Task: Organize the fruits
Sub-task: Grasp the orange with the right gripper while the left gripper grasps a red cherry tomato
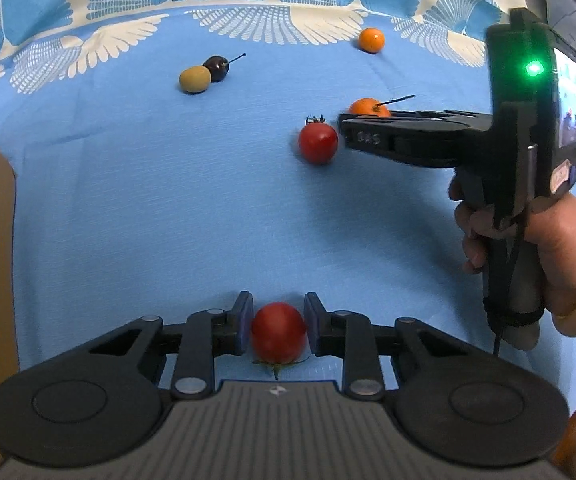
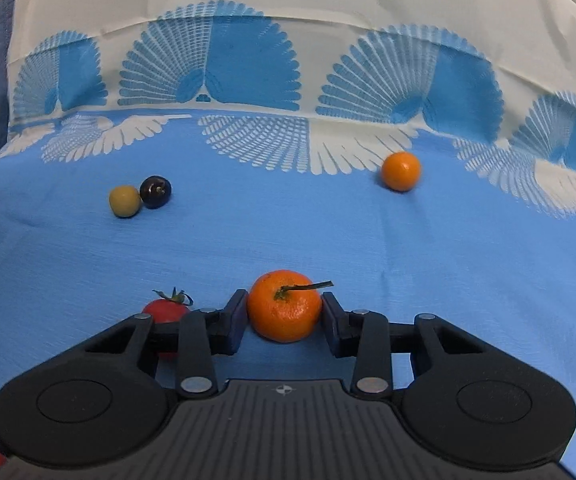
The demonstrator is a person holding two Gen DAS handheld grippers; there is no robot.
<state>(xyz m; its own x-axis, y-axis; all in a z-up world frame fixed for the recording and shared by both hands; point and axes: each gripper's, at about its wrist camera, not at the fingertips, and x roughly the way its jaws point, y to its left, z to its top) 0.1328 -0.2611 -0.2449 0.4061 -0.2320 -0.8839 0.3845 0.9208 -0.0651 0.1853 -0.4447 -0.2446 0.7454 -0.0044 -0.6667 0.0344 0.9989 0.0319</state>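
Left claw point(image 1: 279, 330) clamps a red tomato point(image 1: 279, 333), right claw point(image 2: 284, 314) pinches a stemmed orange point(image 2: 284, 306), a second tomato point(image 2: 166, 310) just beside its left finger, half hidden. Well ahead sit a green fruit point(image 2: 124, 201) touching a dark one point(image 2: 156, 192), another orange point(image 2: 401, 171) farther right, all on blue patterned cloth point(image 2: 288, 232).

My left wrist camera looks steeply down along its fingers, close over the blue cloth point(image 1: 128, 200), and catches my right gripper point(image 1: 341, 132) side-on, while my right wrist camera sits lower and flatter, both views sharing the far orange point(image 1: 371, 40) point(image 2: 401, 170).
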